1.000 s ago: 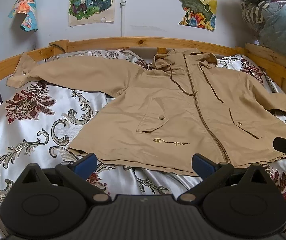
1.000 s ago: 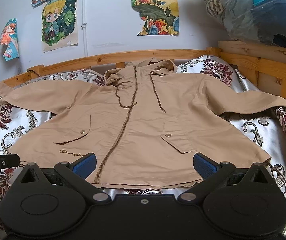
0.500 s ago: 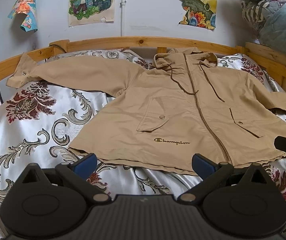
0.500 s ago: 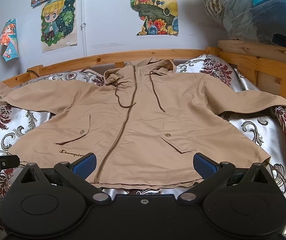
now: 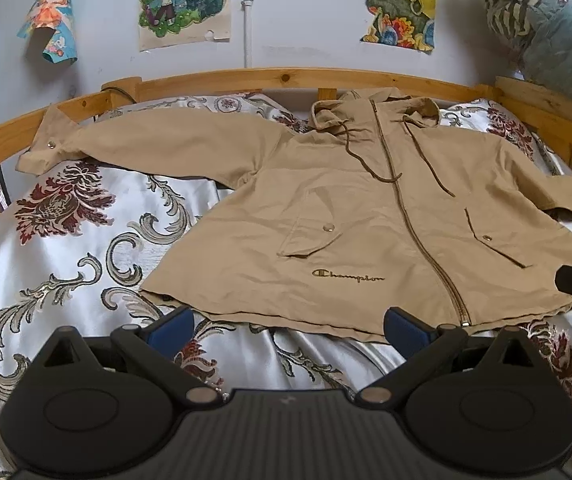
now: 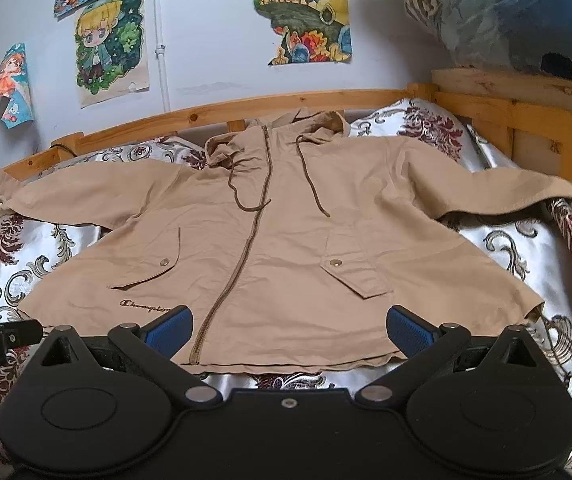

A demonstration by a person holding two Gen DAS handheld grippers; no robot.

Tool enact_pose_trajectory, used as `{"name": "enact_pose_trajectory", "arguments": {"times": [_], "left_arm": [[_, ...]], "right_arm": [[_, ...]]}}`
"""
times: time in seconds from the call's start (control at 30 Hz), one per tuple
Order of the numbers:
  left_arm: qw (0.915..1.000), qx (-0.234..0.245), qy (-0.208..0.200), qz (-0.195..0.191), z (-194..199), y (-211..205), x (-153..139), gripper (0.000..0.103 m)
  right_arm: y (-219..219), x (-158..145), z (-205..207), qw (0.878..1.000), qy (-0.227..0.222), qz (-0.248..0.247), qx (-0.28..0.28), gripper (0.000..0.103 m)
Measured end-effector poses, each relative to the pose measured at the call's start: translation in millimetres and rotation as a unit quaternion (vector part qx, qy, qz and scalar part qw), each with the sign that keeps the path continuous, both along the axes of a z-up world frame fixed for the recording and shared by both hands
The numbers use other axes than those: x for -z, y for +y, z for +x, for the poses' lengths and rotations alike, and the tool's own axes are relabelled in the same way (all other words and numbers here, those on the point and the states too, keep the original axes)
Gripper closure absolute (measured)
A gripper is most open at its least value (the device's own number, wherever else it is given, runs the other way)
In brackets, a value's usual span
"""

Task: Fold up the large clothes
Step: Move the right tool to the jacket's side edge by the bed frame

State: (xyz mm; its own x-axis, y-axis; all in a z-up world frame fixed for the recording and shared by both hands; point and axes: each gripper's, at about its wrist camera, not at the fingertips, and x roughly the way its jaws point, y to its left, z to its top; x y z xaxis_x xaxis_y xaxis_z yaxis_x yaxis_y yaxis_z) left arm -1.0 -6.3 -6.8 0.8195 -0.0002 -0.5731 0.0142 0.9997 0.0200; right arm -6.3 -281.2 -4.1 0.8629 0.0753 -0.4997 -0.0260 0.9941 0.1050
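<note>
flat out: tan jacket (image 5: 366, 216) spread zipped on the bed (image 5: 86, 248), sleeves wide. left gripper (image 5: 288, 326) and right gripper (image 6: 289, 326) both gape apart, holding nothing, near the hem.

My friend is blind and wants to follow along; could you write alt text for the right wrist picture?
A tan hooded jacket lies zipped and spread flat, sleeves out, on a floral bedspread in a wooden bed frame. The right gripper is in the foreground with blue fingers wide apart near the hem, holding nothing. Cartoon posters hang on the wall behind.
</note>
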Motion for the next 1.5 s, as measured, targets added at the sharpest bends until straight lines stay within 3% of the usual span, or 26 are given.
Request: {"name": "enact_pose_trajectory", "arguments": {"times": [0.33,0.53,0.7,0.9,1.13,1.33,1.5], "left_arm": [[0.9989,-0.013,0.031,0.034,5,-8,6,0.001],[0.9978,-0.017,0.059,0.025,12,-5,7,0.001],[0.9944,0.005,0.094,0.047,28,-16,-1,0.001],[0.9901,0.047,0.106,0.079,50,-43,-28,0.001],[0.9876,0.079,0.057,0.123,65,-80,-73,0.001],[0.9918,0.057,0.076,0.085,88,-89,-96,0.001],[0.9937,0.053,0.064,0.076,92,-93,-116,0.001]], "right_arm": [[4,0,1,0.999,0.021,-0.004,0.028,0.001],[-3,3,4,0.998,0.049,0.012,0.046,0.001],[-13,5,6,0.996,0.062,0.031,0.057,0.001],[-25,0,6,0.993,0.071,0.066,0.069,0.001],[-43,-12,-3,0.99,0.036,0.105,0.083,0.001],[-54,-25,-14,0.99,-0.023,0.105,0.088,0.001],[-70,-36,-14,0.986,-0.054,0.11,0.111,0.001]]}}
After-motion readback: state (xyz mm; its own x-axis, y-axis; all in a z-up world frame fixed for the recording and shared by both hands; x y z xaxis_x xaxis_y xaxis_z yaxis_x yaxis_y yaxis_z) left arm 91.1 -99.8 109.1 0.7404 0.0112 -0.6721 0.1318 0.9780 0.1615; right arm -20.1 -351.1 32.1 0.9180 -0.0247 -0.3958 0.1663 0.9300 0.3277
